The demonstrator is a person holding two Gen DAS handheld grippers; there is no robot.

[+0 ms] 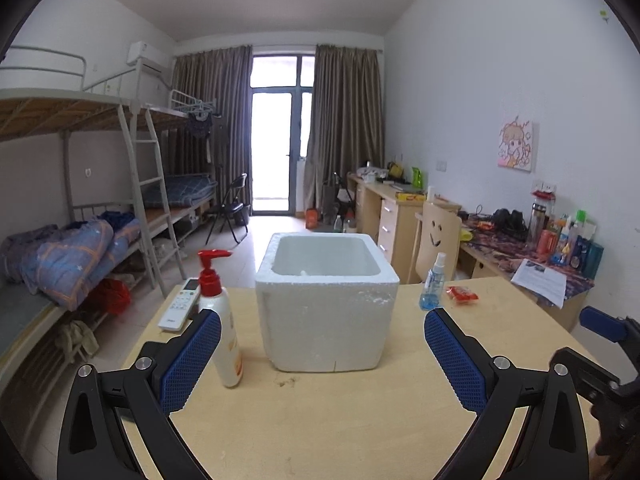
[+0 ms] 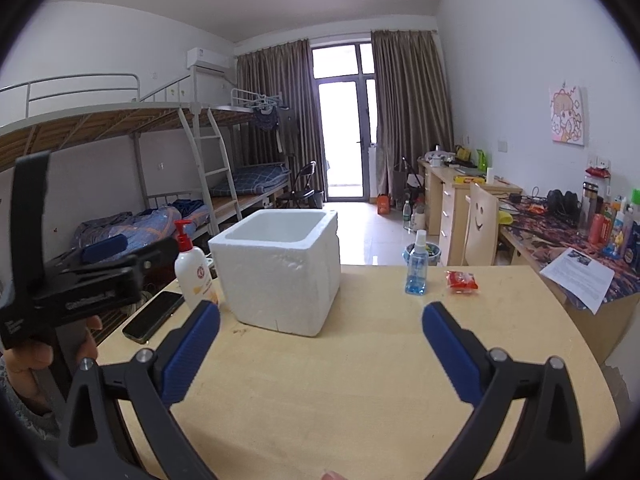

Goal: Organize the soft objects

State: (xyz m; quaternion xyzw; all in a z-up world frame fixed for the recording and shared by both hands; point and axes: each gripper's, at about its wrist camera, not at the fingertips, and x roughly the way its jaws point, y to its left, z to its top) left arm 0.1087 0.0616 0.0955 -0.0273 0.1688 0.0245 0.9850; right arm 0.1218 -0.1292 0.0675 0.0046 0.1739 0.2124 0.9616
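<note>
A white foam box (image 1: 326, 304) (image 2: 280, 270) stands open-topped in the middle of the pale wooden table (image 1: 320, 420) (image 2: 360, 380); its inside looks bare. A small red soft packet (image 1: 462, 294) (image 2: 462, 281) lies on the table to the right of the box. My left gripper (image 1: 322, 328) is open, held before the box with the jaws wide apart. My right gripper (image 2: 320, 326) is open too, aimed at the bare table between the box and the packet. Nothing is held in either one.
A white pump bottle with a red cap (image 1: 220, 320) (image 2: 194, 270) stands left of the box, a blue spray bottle (image 1: 433, 284) (image 2: 417, 264) right of it. A white remote (image 1: 180, 304) and a black phone (image 2: 154, 316) lie at the left edge. A hand (image 2: 40, 356) holds the left tool.
</note>
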